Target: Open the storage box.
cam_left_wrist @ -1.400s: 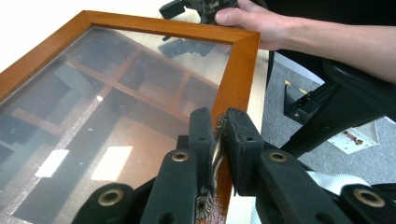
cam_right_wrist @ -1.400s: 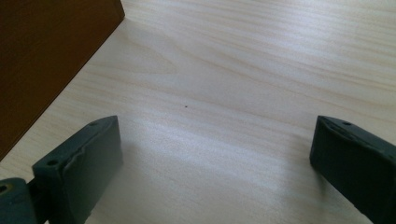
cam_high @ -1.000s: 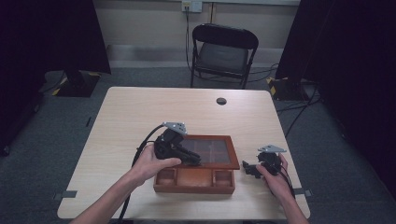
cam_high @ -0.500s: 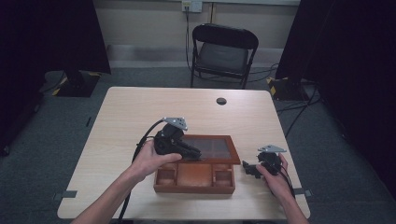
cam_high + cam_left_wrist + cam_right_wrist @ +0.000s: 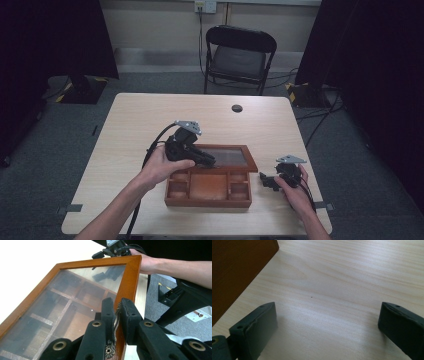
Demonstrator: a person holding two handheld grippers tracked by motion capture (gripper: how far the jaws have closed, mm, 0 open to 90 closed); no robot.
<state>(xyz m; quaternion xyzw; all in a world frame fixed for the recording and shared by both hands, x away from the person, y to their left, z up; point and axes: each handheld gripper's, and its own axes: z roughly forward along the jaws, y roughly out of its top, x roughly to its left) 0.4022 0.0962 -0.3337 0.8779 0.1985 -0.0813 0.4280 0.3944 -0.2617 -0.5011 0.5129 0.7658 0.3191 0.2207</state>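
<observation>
Your right gripper [image 5: 270, 180] rests nearest you at the table's [image 5: 130, 130] right front, jaws spread wide over bare wood, holding nothing; in the right gripper view the box's dark side wall [image 5: 234, 270] stands just to the left of the left-hand jaw, apart from it; the wooden box [image 5: 207, 192] sits near the front edge between your two hands, its small side compartments and larger central one exposed and apparently empty; your left gripper [image 5: 117, 315] is pinched narrow on the small brass clasp [image 5: 115, 320] at the front rail of the glass-paned lid [image 5: 225, 156], which stands part-raised, tilted up and back on its rear hinge; the step in hand appears to be the lid's swing, probably opening; the next move calls for carrying the clasp along the hinge's arc rather than straight up, keeping the pinch firm on so thin a fitting, while the right gripper could brace the box wall should the base lift or slide; farther off lie a small black disc [image 5: 237, 108] and a folding chair [image 5: 239, 55].
</observation>
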